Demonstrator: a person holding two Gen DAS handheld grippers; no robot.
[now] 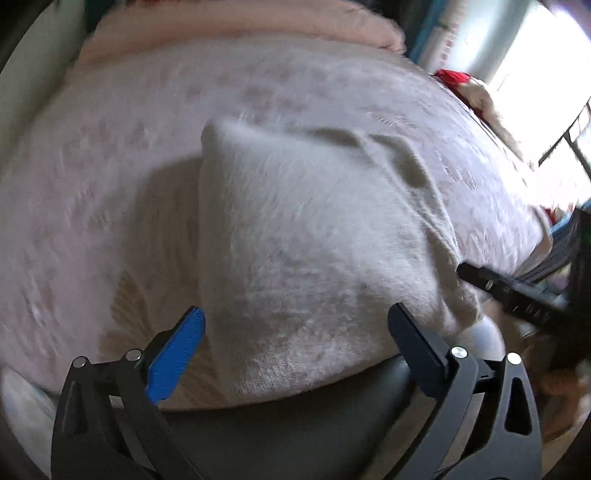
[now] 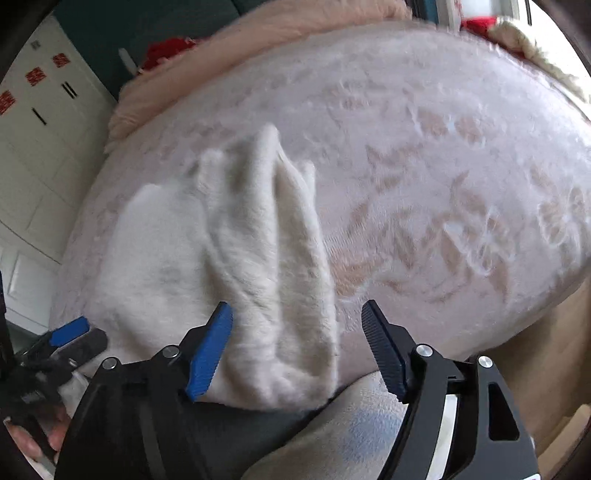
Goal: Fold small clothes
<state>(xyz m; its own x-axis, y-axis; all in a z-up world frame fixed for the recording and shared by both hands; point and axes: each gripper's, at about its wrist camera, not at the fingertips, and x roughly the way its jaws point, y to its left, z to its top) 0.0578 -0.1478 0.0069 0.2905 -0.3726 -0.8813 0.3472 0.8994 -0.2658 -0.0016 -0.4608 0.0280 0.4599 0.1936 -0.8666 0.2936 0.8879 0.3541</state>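
A small white fluffy garment (image 1: pixel 295 229) lies rumpled on the pink patterned bed cover (image 1: pixel 110 184), its near edge hanging over the bed's front. My left gripper (image 1: pixel 297 314) stands open just over that near edge, and neither pad presses the cloth. The right gripper's black finger (image 1: pixel 509 299) shows at the garment's right side. In the right wrist view the garment (image 2: pixel 229 251) is bunched in long folds left of centre. My right gripper (image 2: pixel 297 306) is open above its near right corner, with its blue pad beside the cloth. The left gripper (image 2: pixel 74 332) shows at the far left.
A rolled pink blanket (image 1: pixel 240 22) lies along the back of the bed, with a red item (image 1: pixel 452 75) near a bright window. White cupboard doors (image 2: pixel 37 147) stand to the left. A hand (image 2: pixel 33 439) holds the left gripper's handle.
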